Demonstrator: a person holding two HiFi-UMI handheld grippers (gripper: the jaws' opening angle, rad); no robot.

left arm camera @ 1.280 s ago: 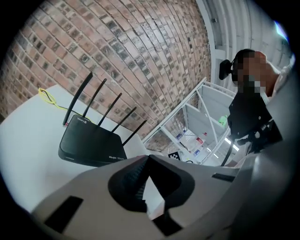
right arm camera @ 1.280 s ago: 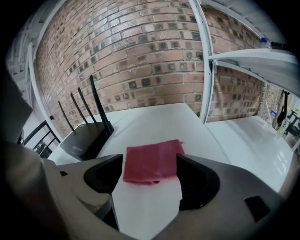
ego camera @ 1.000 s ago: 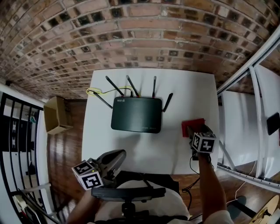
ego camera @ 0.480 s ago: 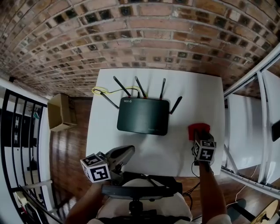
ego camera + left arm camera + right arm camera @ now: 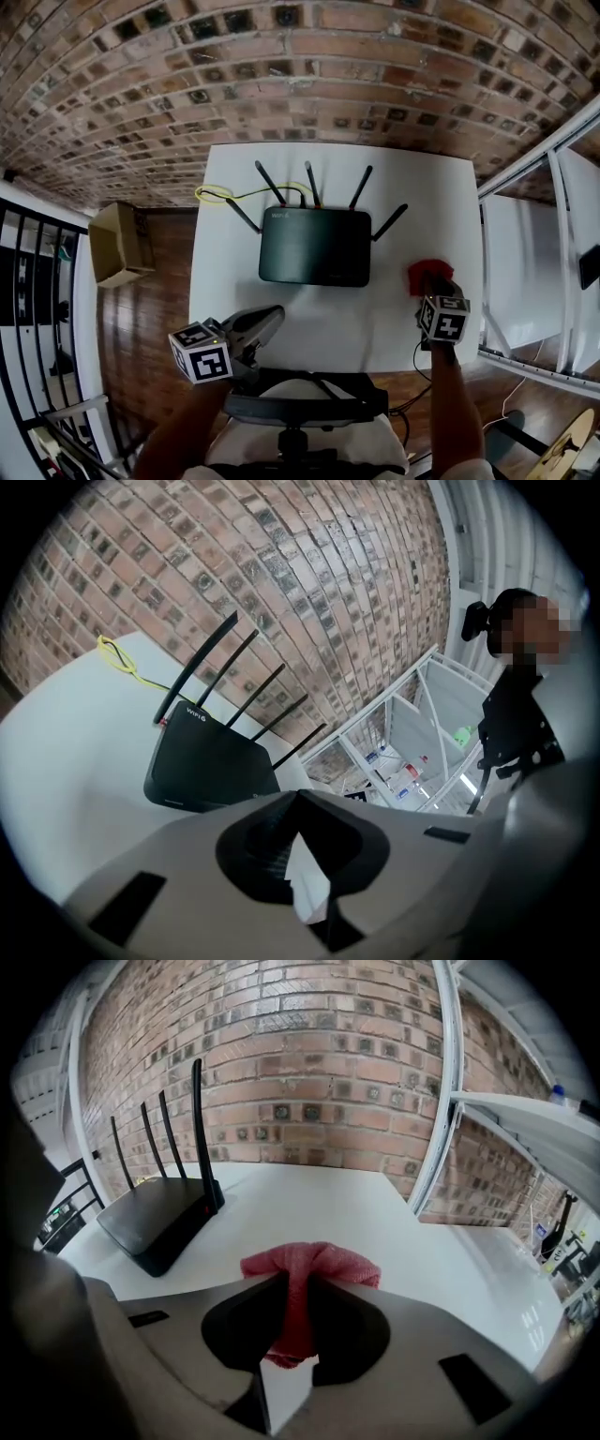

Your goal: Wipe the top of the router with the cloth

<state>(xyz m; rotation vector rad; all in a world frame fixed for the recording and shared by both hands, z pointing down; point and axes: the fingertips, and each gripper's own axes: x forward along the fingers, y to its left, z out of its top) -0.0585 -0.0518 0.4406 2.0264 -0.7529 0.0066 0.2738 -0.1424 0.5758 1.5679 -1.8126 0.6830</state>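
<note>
Two grippers over the white table (image 5: 319, 321). Right gripper (image 5: 298, 1283): jaws have just been closing and now pinch the red cloth (image 5: 319, 1262), which bunches into a ridge above the pads and hangs between them. Cloth is right of the router (image 5: 314, 246), clear of it, near the table's right edge. Can't tell if it's off the surface. Router is black, lies flat mid-table, top bare, antennas (image 5: 271, 184) angled up toward the brick wall (image 5: 281, 75). Left gripper (image 5: 274, 314): jaws pressed together, nothing in them, at the near table edge front-left of the router, not touching it. Yellow cable (image 5: 217, 194) loops at the router's back-left corner. Cardboard box (image 5: 117, 246) on the floor left of the table.
</note>
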